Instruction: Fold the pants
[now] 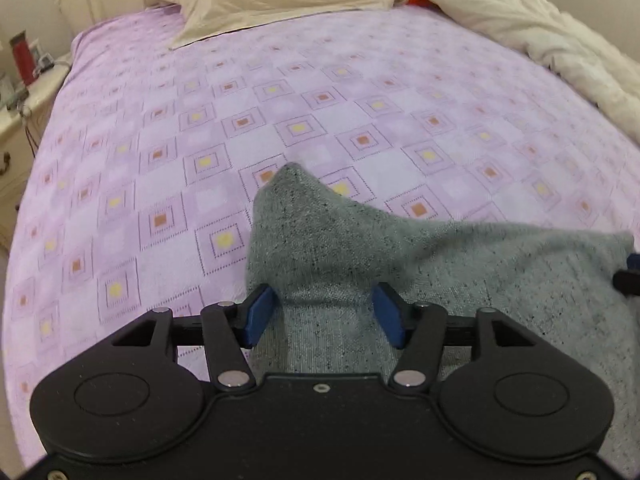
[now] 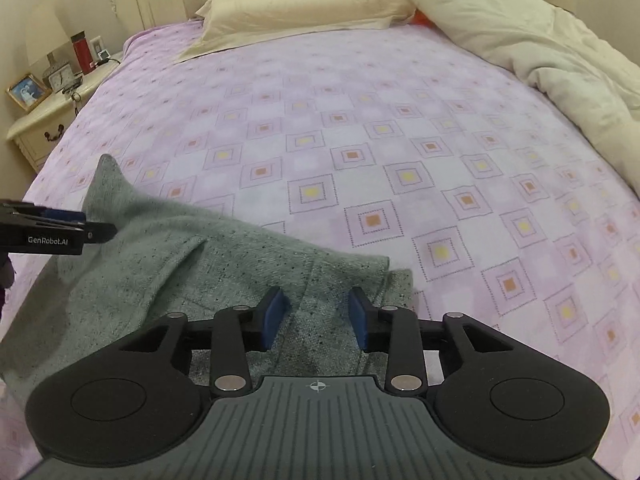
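Note:
Grey speckled pants [image 1: 400,264] hang between the two grippers above the purple patterned bedspread [image 1: 280,92]. My left gripper [image 1: 326,304] has its blue pads pressed against a bunched fold of the fabric, whose corner pokes up ahead. My right gripper [image 2: 316,308] has its blue pads on either side of the pants' [image 2: 200,264] right edge. The left gripper [image 2: 96,230] shows at the left of the right wrist view, pinching the cloth. The right gripper's tip [image 1: 628,276] shows at the right edge of the left wrist view.
A beige pillow [image 2: 304,8] lies at the head of the bed. A cream duvet [image 2: 540,52] is piled along the right side. A nightstand [image 2: 44,120] at the left holds a red bottle [image 2: 82,52], a clock and a framed photo.

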`<state>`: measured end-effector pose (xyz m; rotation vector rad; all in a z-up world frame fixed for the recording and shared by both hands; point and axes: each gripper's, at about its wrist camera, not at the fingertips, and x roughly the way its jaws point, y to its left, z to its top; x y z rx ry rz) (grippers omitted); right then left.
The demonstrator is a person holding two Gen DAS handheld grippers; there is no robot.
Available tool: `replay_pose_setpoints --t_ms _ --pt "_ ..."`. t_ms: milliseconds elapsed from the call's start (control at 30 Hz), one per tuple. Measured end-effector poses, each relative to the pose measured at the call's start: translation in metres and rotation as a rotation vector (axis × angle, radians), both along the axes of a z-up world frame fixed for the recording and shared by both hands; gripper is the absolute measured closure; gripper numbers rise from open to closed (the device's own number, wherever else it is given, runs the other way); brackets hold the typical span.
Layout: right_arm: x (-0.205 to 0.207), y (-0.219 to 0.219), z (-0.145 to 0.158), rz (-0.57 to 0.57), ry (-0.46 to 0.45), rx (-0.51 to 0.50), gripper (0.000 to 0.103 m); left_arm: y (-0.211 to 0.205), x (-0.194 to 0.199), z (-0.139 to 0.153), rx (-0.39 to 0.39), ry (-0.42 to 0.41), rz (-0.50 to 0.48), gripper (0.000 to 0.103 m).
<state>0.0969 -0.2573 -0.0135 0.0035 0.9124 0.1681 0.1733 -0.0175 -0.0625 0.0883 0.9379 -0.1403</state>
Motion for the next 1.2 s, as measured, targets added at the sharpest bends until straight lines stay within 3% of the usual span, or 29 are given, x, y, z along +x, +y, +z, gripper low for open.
replay_pose_setpoints --t_ms 100,267,500,700,933,1067,1200 --pt "-0.003 0.0 0.0 -0.012 0.006 0.006 0.063 -0.002 -0.006 0.005 0.023 -0.007 -0.023 0.042" --pt "-0.004 0.002 -0.004 -0.018 0.008 0.024 0.061 0.014 -0.025 0.015 -0.041 0.001 -0.007 0.043" --pt "-0.021 -0.018 0.016 -0.09 -0.054 -0.008 0.061 0.034 -0.048 0.021 -0.03 0.011 -0.006 0.043" --pt "-0.041 -0.053 0.05 -0.175 -0.121 -0.051 0.061 0.054 -0.054 0.03 -0.084 0.011 0.045 0.043" --pt "-0.076 -0.093 0.116 -0.279 -0.272 -0.085 0.061 0.059 -0.062 0.043 -0.109 -0.025 0.053 0.043" --pt "-0.09 -0.105 0.153 -0.292 -0.34 -0.056 0.061 0.055 -0.063 0.045 -0.12 -0.032 0.045 0.043" --pt "-0.091 -0.107 0.157 -0.227 -0.289 0.128 0.058 0.05 -0.065 0.045 -0.131 -0.035 0.034 0.043"
